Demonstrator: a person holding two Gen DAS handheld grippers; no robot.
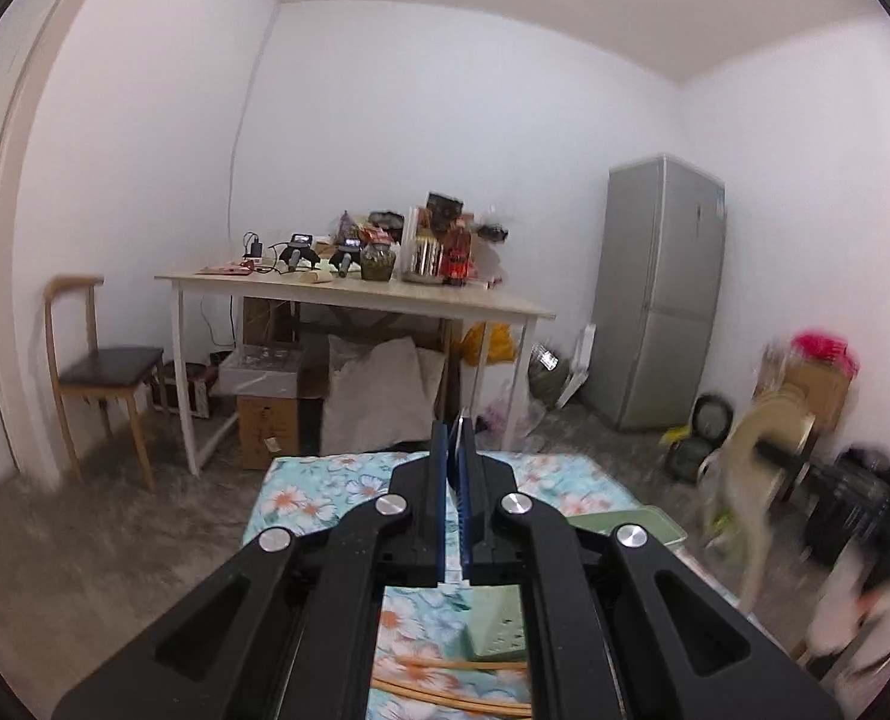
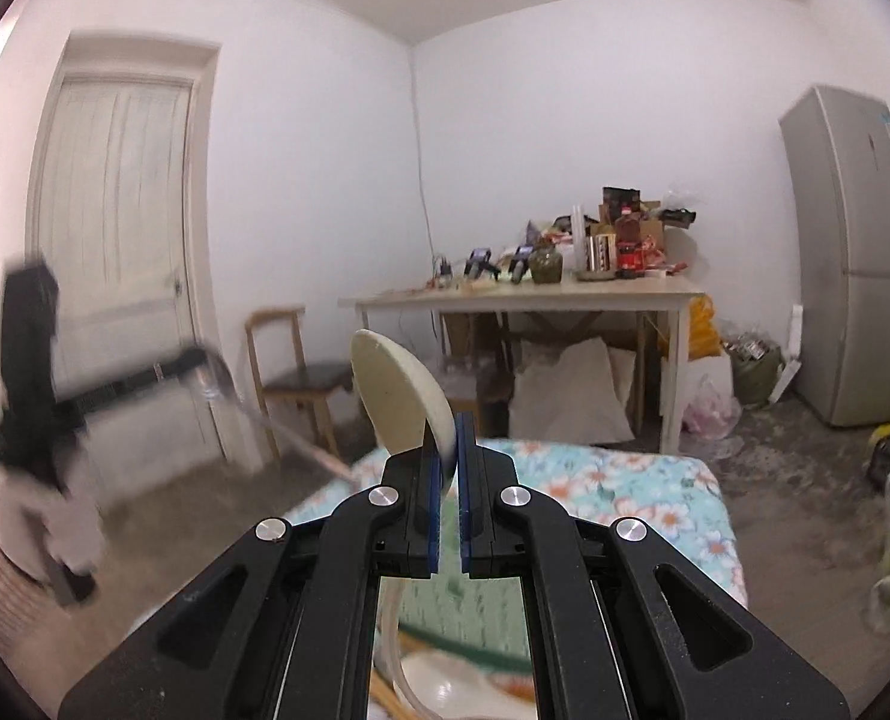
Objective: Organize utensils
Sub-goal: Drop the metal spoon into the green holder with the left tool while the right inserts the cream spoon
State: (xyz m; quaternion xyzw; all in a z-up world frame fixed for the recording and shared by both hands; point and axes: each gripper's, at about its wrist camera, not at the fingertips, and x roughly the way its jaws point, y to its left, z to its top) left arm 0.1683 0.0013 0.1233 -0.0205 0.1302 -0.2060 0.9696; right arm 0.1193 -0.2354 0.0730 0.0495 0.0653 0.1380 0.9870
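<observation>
- The right gripper (image 2: 448,450) is clamped on a cream spoon (image 2: 399,399), bowl tilted up and to the left, handle running down beneath it.
- The left gripper (image 1: 458,450) pinches a thin metal utensil (image 1: 460,429) edge-on; its direction is unclear.
- Both hover above the flowered cloth (image 2: 625,480).
- Chopsticks (image 1: 445,666) lie crosswise on that cloth beside a green tray (image 1: 625,525).

I see a floral-clothed table (image 1: 300,486) below. On it lie a green tray (image 1: 631,525), wooden chopsticks (image 1: 457,669) and a white spoon (image 2: 445,690).
</observation>
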